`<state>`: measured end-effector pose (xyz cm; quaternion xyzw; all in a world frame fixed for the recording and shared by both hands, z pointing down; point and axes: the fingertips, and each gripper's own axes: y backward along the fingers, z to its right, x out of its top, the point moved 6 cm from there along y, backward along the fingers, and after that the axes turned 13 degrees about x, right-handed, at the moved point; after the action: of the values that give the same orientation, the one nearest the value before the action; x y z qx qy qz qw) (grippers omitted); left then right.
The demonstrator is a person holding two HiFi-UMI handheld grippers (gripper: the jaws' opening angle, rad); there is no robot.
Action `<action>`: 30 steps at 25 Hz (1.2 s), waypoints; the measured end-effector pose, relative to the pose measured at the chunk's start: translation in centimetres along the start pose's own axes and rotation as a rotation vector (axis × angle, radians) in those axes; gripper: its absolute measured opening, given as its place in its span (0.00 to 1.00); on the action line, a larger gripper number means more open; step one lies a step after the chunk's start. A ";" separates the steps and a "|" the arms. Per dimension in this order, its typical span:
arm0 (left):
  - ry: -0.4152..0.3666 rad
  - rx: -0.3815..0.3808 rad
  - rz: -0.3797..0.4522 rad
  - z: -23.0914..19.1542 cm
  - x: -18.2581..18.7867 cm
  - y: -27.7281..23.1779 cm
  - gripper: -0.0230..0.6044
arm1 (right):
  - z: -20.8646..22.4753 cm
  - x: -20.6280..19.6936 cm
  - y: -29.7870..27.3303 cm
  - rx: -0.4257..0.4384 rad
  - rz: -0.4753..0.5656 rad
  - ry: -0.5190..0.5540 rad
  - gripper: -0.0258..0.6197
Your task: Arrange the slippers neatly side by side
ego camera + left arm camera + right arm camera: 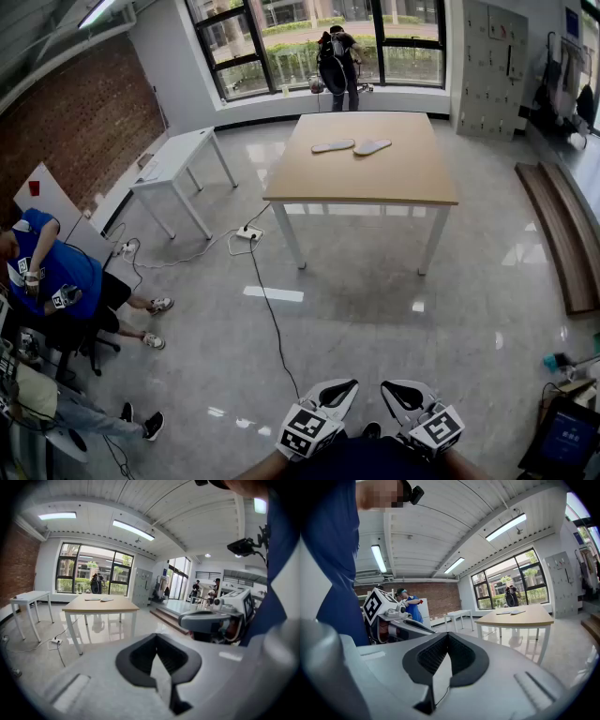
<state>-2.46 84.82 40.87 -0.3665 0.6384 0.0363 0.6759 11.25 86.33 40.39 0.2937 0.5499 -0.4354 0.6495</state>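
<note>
Two pale slippers, the left slipper point(333, 146) and the right slipper point(372, 147), lie close together on the far part of a wooden table point(361, 184) across the room. They show small in the left gripper view point(99, 599) and in the right gripper view point(511, 612). My left gripper point(339, 389) and right gripper point(398, 391) hang low by my body, far from the table. Each is shut with nothing between its jaws, as the left gripper point(158, 660) and right gripper point(440, 667) show close up.
A white side table point(173, 159) stands at the left. A cable with a power strip point(248, 232) runs over the floor toward the wooden table. People sit at the left point(56, 272); another stands by the window point(337, 66). A wooden step point(562, 234) lines the right.
</note>
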 end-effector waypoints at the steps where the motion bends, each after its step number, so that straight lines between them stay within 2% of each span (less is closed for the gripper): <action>1: 0.006 0.002 -0.004 -0.1 0.1 -0.3 0.04 | 0.1 0.4 -0.1 0.005 0.008 -0.017 0.05; 11: 0.017 -0.012 -0.042 -2.7 0.9 -6.3 0.04 | 6.7 0.4 -1.6 -0.074 0.024 -0.118 0.06; 15: 0.072 0.000 -0.003 -7.0 2.5 -9.6 0.04 | 10.3 0.6 -4.5 -0.102 -0.007 -0.115 0.06; 21: 0.061 -0.089 0.064 -13.9 6.1 -13.5 0.04 | 14.5 2.7 -11.5 -0.114 -0.037 -0.130 0.06; 25: 0.102 -0.116 0.043 -18.8 6.9 -15.7 0.04 | 17.2 4.3 -16.0 -0.153 -0.075 -0.123 0.06; 30: 0.138 -0.130 0.018 -22.8 6.9 -17.9 0.04 | 19.3 3.9 -19.3 -0.148 -0.127 -0.141 0.06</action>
<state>-11.00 56.58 44.64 -0.4054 0.6830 0.0584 0.6048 3.01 60.12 42.74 0.1784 0.5510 -0.4533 0.6775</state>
